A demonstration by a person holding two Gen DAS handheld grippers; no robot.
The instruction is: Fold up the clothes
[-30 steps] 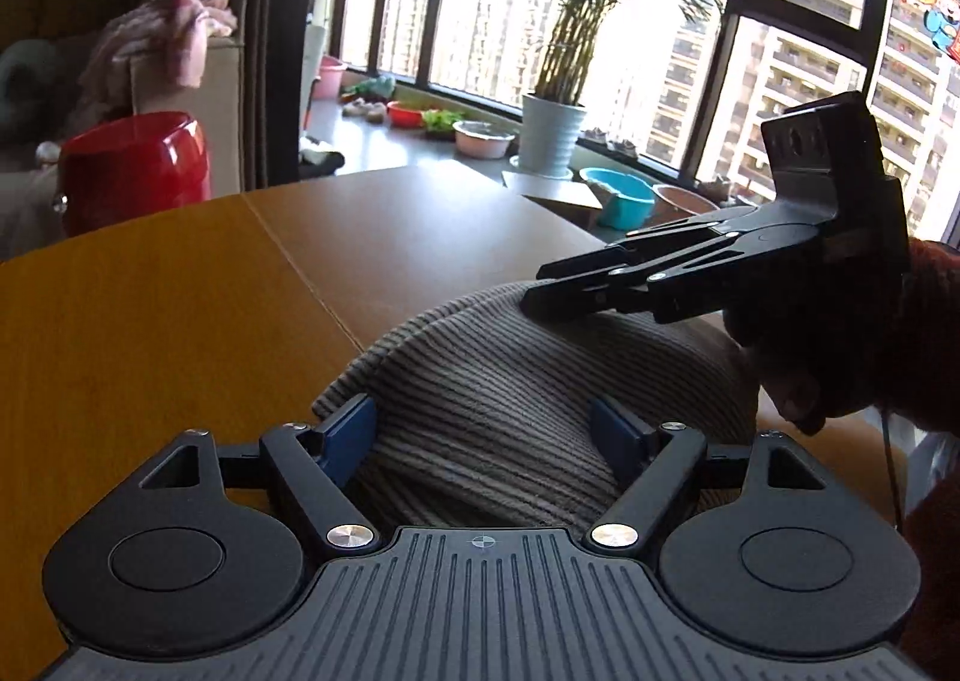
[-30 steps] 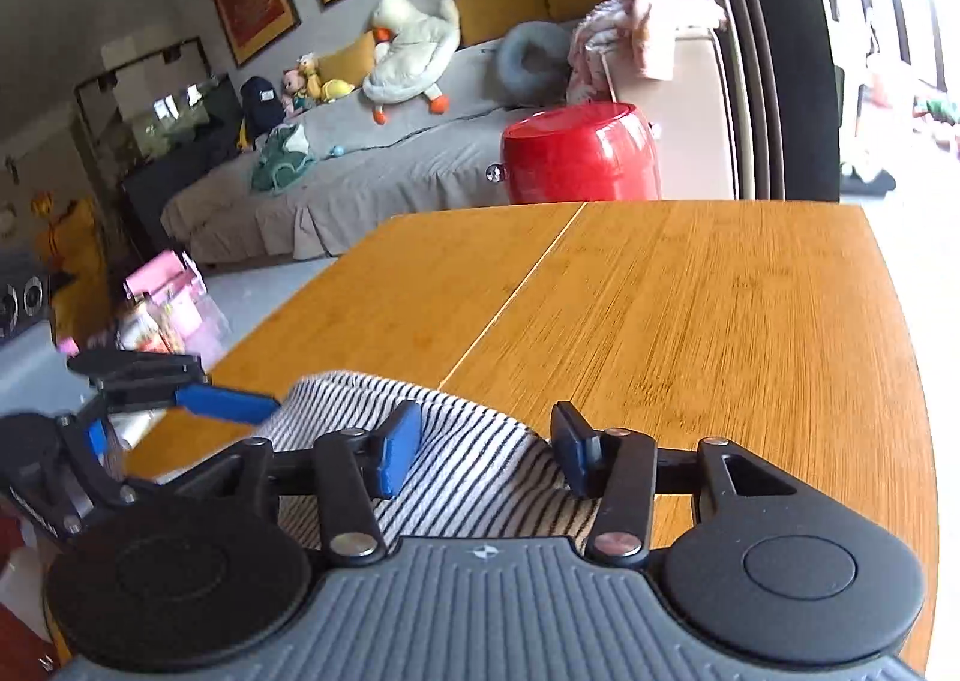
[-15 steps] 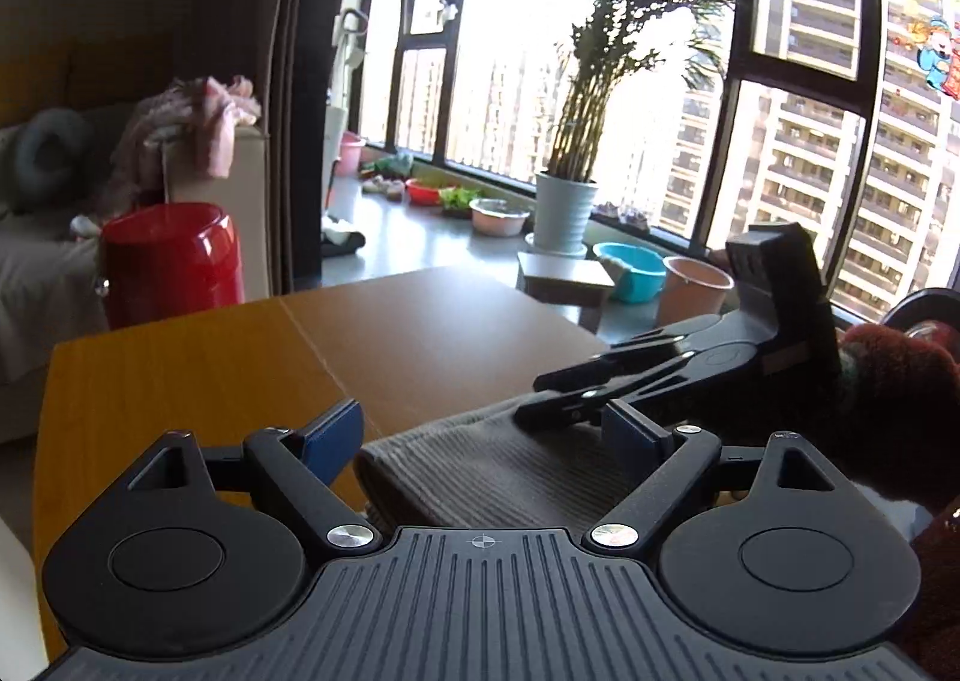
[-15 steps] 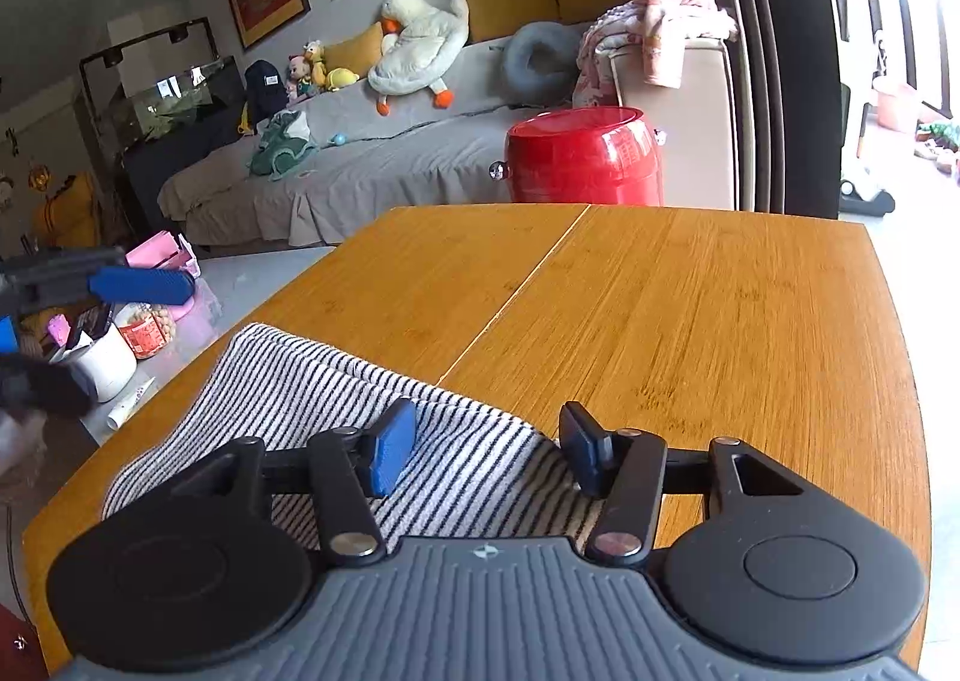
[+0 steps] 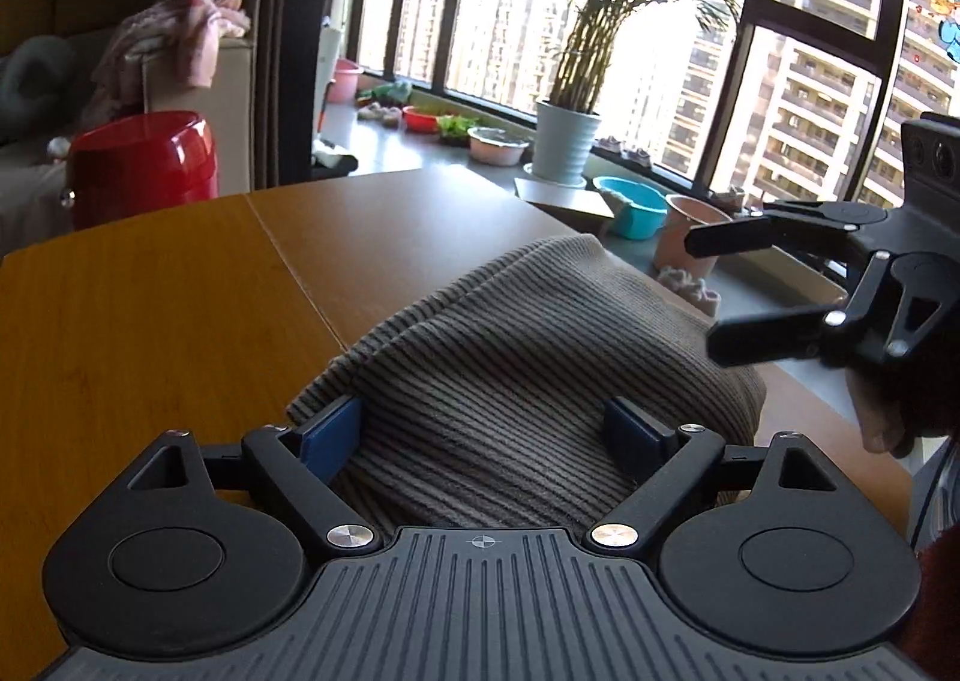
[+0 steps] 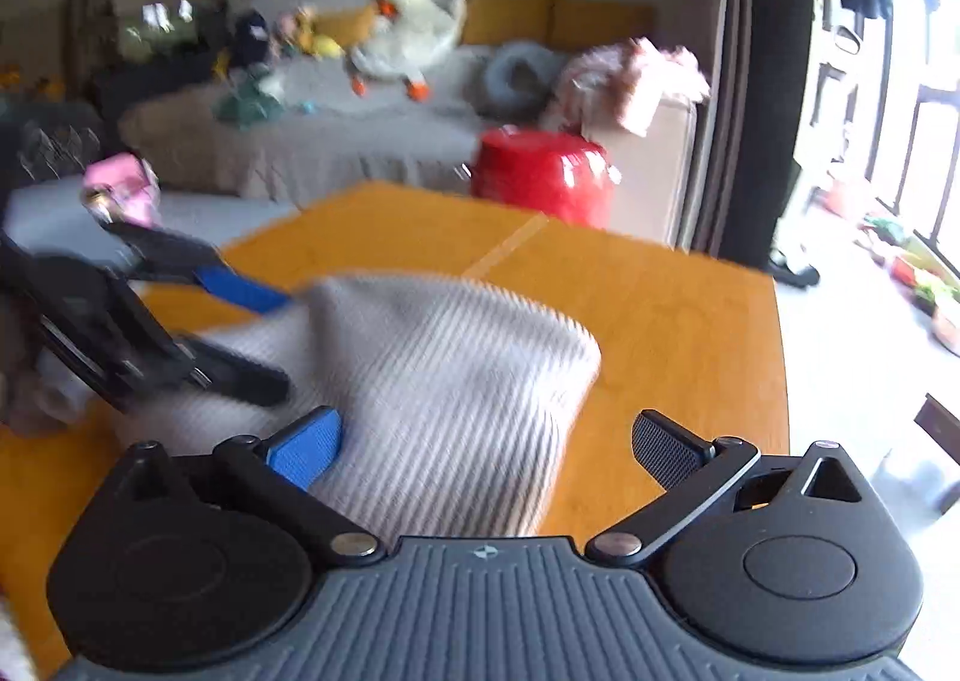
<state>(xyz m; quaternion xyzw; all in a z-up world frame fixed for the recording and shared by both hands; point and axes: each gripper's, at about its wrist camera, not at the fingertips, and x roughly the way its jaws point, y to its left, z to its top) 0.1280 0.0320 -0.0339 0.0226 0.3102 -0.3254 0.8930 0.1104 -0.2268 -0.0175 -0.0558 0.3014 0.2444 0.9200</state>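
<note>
Holding my two tongs over the table [image 5: 150,309], I am looking at a striped sweater [image 5: 540,357] that is lying bunched up in front of me. My left tongs [image 5: 483,435] are spread wide. The sweater is sitting between the two blue pads [image 5: 330,435], but the pads are not squeezing it. Whether they are touching the cloth, I cannot tell.

My right tongs [image 6: 486,444] are spread wide too. The sweater [image 6: 444,381] is lying under the left finger and in part of the gap, and the right finger is sticking out over bare wood [image 6: 672,333]. This side is looking blurry, so small things are hard to see.

From my left tongs I am seeing my right tongs [image 5: 750,291] off to the right, hanging near the right edge of the sweater with both fingers apart and nothing between them. From my right tongs I am seeing my left tongs [image 6: 252,333] off to the left, right at the sweater's left side.

A red tub [image 5: 141,165] is standing past the far end of the table, well away from both tongs. A potted plant [image 5: 564,147] is standing by the window.
</note>
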